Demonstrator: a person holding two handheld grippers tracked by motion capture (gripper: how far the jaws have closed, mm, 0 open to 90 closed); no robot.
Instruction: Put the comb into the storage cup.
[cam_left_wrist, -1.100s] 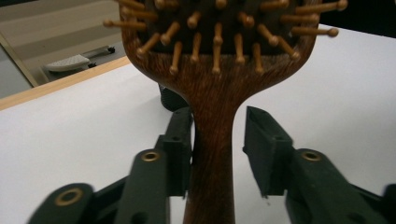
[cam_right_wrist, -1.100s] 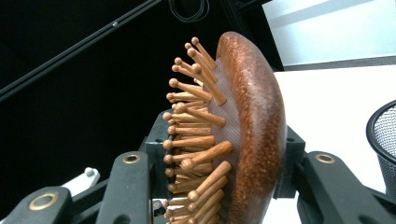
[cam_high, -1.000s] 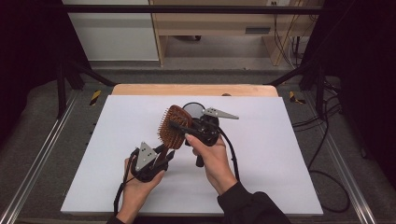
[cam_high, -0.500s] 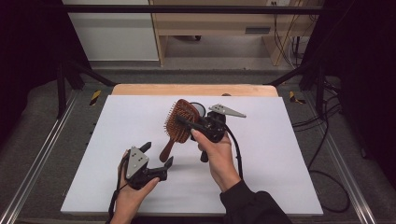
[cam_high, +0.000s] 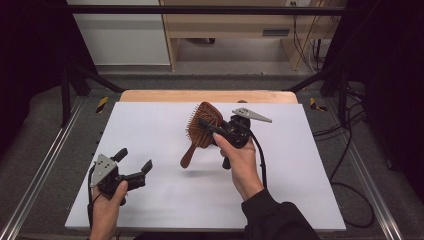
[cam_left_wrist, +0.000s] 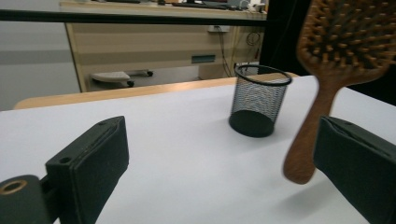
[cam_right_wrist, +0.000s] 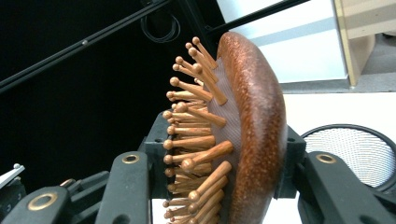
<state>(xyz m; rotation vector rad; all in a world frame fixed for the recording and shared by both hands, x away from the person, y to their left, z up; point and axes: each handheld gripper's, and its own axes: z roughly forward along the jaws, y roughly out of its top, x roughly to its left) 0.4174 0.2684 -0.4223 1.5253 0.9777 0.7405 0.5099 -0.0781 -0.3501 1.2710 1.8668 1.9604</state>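
Note:
A brown wooden hairbrush hangs tilted above the middle of the white table, its handle pointing down and to the left. My right gripper is shut on the brush's head. In the right gripper view the brush stands edge-on between the jaws, bristles to the left. Near the front left corner, my left gripper is open and holds nothing. In the left gripper view the brush hangs at upper right, beyond the spread jaws.
A black mesh cup stands upright on the white sheet behind the brush, and its round rim lies below the right jaw. A wooden strip borders the far edge. Metal rails run along both sides.
My left gripper has drawn back from the brush's handle to the near left and stands open. The right gripper has carried the brush a little farther and to the right.

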